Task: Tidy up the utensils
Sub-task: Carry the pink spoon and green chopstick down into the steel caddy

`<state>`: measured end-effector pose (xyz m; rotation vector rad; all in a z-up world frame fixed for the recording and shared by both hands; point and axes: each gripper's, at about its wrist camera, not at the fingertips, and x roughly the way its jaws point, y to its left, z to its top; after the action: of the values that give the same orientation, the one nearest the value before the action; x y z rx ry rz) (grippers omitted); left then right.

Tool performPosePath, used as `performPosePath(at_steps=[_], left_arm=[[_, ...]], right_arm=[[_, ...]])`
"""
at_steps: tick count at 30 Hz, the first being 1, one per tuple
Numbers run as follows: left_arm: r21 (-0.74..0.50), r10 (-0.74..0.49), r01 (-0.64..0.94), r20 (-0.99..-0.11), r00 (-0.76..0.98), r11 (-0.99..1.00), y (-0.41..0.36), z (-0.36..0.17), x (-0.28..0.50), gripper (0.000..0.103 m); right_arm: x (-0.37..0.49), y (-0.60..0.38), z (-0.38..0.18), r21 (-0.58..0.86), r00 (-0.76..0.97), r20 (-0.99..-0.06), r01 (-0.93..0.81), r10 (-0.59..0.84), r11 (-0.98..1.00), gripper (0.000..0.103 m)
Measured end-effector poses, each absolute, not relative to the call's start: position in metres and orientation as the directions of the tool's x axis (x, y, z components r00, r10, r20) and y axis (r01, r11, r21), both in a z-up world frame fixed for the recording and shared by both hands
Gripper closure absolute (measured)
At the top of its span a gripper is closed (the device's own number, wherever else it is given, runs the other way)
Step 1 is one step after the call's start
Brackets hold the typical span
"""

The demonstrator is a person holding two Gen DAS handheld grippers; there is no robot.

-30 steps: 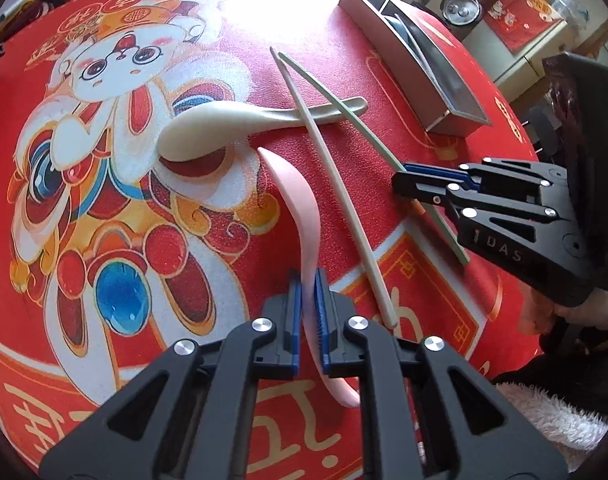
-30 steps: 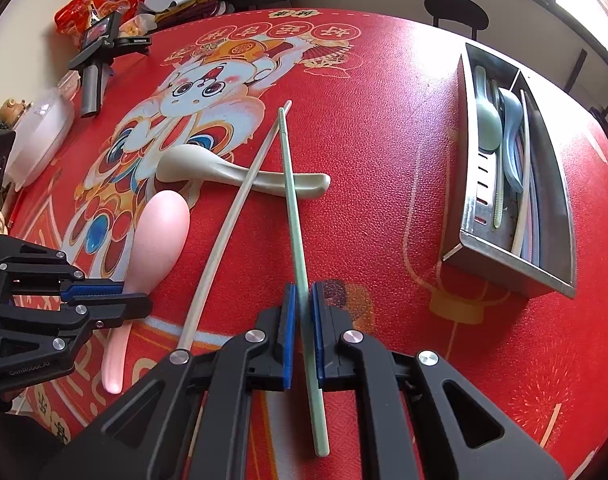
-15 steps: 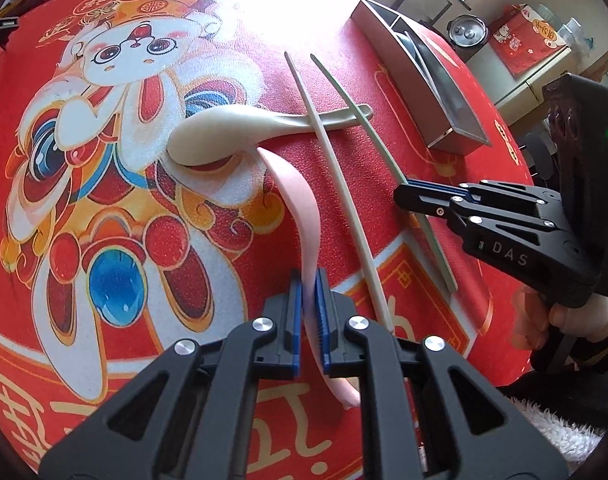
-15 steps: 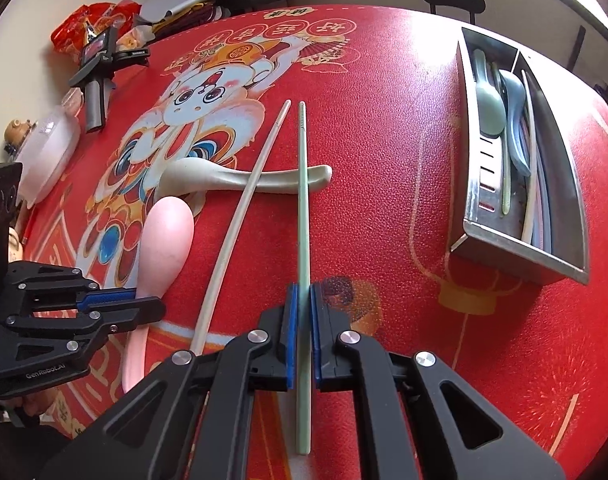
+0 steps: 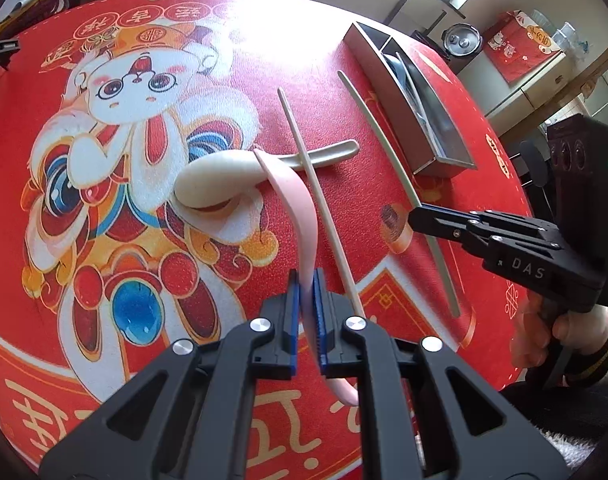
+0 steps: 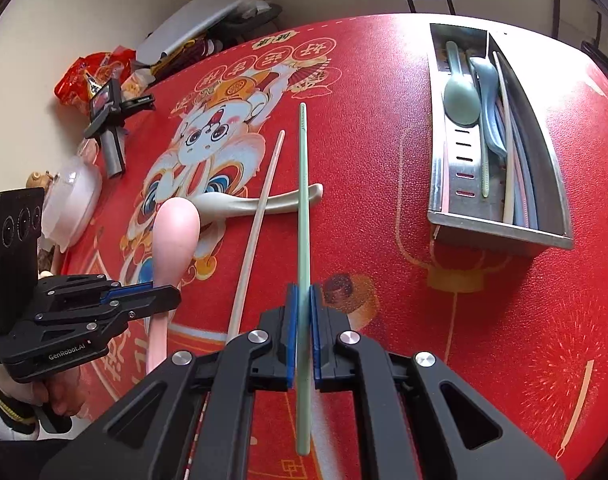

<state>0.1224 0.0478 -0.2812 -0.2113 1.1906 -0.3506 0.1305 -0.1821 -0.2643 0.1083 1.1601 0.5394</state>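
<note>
Nearest in the left wrist view, the left hand-held gripper point(image 5: 307, 312) is clenched on the handle of the pink spoon point(image 5: 299, 208), whose handle end pokes out behind the blue pads and whose bowl points away toward the cream spoon point(image 5: 215, 178). In the right wrist view, the right hand-held gripper point(image 6: 302, 330) is clamped on the green chopstick point(image 6: 302, 216), gripping it nearer its blunt end, with the ribbed tip pointing away across the red worktop point(image 6: 384, 160). Taking the cream spoon as the landmark: it lies flat on the printed rabbit figure, handle pointing toward the metal utensil tray point(image 6: 500, 232). The pink spoon's bowl sits on the near side of the cream spoon's bowl and overlaps it in both views; whether they touch cannot be told. The cream chopstick point(image 6: 255, 232) lies across the cream spoon's handle, resting on it. The green chopstick crosses over the tip of that same handle, on the tray side of the cream chopstick. Farther off, well apart from the cream spoon on its handle side, stands the tray, with a green spoon point(image 6: 460, 96), a blue spoon point(image 6: 490, 104) and several chopsticks lying in its compartments. Beyond the cream spoon's bowl side, at the worktop's far edge, lie a black device point(image 6: 109, 128) and a red bag point(image 6: 83, 76).
</note>
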Motion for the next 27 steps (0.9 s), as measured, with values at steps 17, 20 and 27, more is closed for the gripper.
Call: performPosePath(at_steps=[17, 20, 27], left_arm=[[-0.312, -0.393, 0.269, -0.853, 0.343, 0.911, 0.002, -0.239, 0.182, 0.092], [-0.328, -0.418, 0.293, -0.843, 0.338, 0.898, -0.017, -0.236, 0.202, 0.092], [-0.403, -0.503, 0.335, -0.807, 0.308, 0.852, -0.067, -0.234, 0.266, 0.092]], right_arm=[[0.159, -0.238, -0.240, 0.399, 0.393, -0.803, -0.205, 0.448, 0.894, 0.097], [0.171, -0.254, -0.238, 0.394, 0.417, -0.803, -0.166, 0.426, 0.904, 0.097], [0.205, -0.283, -0.237, 0.367, 0.455, -0.811, -0.096, 0.368, 0.925, 0.097]])
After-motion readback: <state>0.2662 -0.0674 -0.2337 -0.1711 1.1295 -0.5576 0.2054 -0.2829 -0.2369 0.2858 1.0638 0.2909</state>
